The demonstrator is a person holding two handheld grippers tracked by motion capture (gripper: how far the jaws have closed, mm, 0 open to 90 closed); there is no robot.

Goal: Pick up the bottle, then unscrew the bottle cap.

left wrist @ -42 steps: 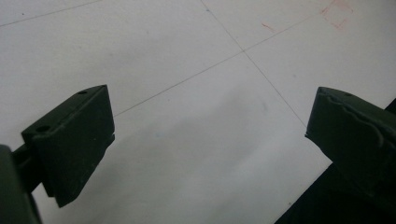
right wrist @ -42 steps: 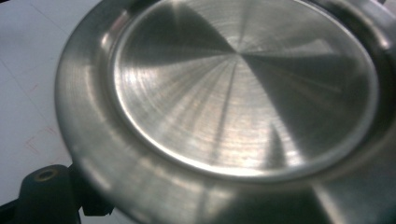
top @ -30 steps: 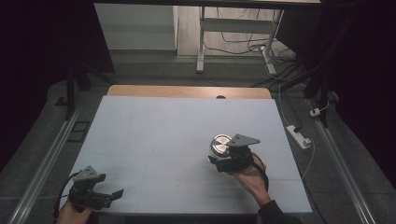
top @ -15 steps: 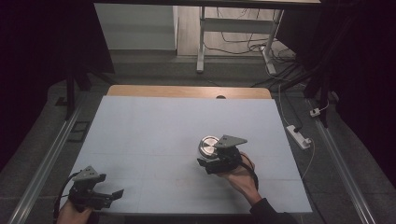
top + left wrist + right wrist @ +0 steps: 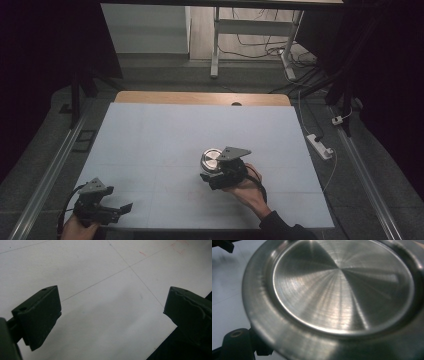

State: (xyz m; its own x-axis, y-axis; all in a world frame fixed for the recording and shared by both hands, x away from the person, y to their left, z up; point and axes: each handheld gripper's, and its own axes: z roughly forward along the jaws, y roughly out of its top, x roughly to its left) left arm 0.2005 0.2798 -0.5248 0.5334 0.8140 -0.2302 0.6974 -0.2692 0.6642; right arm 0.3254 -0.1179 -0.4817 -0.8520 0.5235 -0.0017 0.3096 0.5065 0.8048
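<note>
We judge the carrying step in hand: the right gripper pinches the steel plate by its rim over the table, the left gripper rests spread and empty, and next comes a level set-down.

White power strip lies beside the table.

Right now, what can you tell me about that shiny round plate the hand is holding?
The metal plate is a small round dish that looks like brushed steel, with a flat middle, fine circular lines, and a wide raised rim catching bright light streaks. From the high view it sits low over the white table, right of its middle and facing up. The right gripper is shut on its near edge. Whether it rests on the table cannot be told.
</note>
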